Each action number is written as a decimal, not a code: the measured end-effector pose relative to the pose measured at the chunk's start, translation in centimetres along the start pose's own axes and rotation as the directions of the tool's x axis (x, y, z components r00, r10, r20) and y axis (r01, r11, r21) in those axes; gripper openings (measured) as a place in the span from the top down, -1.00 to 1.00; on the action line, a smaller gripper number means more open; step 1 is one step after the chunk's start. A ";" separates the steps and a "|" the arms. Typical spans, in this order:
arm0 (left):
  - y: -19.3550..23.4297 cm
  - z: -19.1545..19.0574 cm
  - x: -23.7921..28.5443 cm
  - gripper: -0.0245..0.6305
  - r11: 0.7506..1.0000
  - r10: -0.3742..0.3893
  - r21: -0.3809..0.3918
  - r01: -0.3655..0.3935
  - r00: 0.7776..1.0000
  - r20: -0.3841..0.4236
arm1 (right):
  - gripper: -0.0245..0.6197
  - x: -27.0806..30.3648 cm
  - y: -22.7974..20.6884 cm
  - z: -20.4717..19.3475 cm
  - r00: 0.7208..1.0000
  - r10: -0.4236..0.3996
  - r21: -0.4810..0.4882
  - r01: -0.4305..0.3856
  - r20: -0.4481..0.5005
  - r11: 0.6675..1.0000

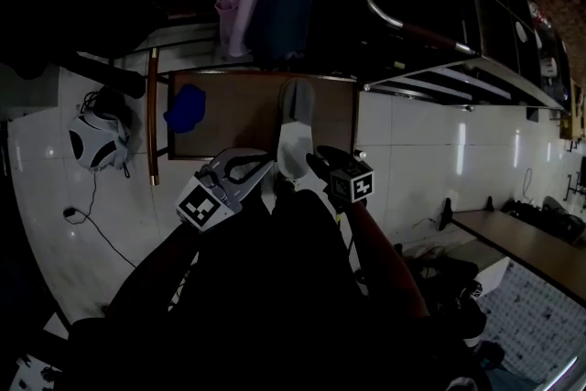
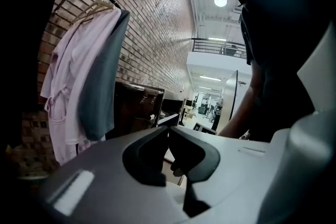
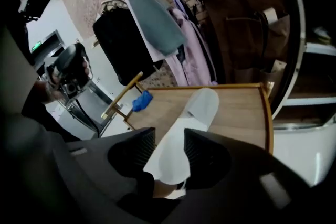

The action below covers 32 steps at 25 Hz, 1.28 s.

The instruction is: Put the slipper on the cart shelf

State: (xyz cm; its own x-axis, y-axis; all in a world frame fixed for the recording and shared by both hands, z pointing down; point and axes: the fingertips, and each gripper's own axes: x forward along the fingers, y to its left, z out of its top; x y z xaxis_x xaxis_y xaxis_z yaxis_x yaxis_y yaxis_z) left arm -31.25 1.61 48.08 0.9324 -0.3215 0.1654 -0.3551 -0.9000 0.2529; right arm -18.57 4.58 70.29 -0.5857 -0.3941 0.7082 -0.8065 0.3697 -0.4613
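Wooden cart shelf (image 1: pixel 229 119) with a raised rim. A white slipper (image 1: pixel 295 128) lies lengthwise on the board, toe toward the far edge and heel projecting past the near edge. A crumpled blue item (image 1: pixel 186 108) sits at the left edge, well apart from the slipper.

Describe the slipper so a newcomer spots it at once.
Find the wooden cart shelf with the raised rim, in front of the hanging clothes. The slipper is the long white shape lying along it, heel end between the right gripper's jaws. Its only neighbour there is a small blue thing at the corner.
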 end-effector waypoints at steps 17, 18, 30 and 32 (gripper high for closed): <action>-1.3 -3.6 -0.8 0.90 0.987 0.133 -0.083 -0.138 0.989 -0.062 | 0.14 8.0 -6.4 -7.2 0.963 0.161 0.403 -0.061 -0.217 0.913; -1.3 -3.8 -0.9 0.90 0.985 0.142 -0.088 -0.147 0.988 -0.066 | 0.15 8.1 -6.2 -7.2 0.961 0.179 0.413 -0.078 -0.211 0.907; -1.6 -3.8 -0.8 0.90 0.982 0.167 -0.079 -0.172 0.984 -0.070 | 0.73 6.0 -4.2 -5.2 0.969 0.229 0.421 -0.169 -0.096 0.891; -1.7 -3.4 -0.6 0.90 0.984 0.160 -0.066 -0.165 0.985 -0.066 | 0.74 4.9 -3.7 -4.5 0.970 0.234 0.403 -0.188 -0.069 0.896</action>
State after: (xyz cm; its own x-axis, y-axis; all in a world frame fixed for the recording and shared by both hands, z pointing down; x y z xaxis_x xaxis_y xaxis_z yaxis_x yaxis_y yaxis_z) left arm -31.47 4.35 50.80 0.8569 -0.4414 0.2662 -0.5073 -0.8136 0.2841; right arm -18.08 5.10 77.84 -0.7513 -0.2378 0.6157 -0.6448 0.0657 -0.7615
